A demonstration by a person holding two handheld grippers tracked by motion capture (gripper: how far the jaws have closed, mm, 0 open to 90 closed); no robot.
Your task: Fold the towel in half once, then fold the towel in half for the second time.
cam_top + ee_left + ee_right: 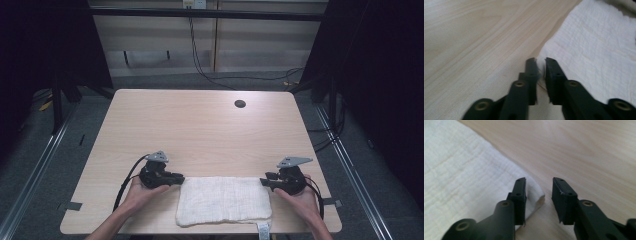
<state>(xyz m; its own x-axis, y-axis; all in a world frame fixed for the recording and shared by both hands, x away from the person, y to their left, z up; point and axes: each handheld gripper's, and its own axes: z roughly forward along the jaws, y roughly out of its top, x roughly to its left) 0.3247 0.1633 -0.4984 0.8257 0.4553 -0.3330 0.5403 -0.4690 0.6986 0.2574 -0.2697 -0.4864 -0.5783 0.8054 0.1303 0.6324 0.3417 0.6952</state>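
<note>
A folded white cloth (223, 201) lies flat at the table's (200, 125) near edge, between the grippers. The left gripper (176, 178) has its jaws slightly parted around the cloth's far left corner. The right gripper (264, 182) stands open, the far right corner lying loose between its jaws.

A light wooden table (200, 125) bears a round dark hole (240, 104).

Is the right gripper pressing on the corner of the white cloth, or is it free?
Apart. In the right gripper view the right gripper stands open: the corner of the white cloth lies between the jaws, with a plain gap to the right-hand one, so nothing is pinched.
</note>
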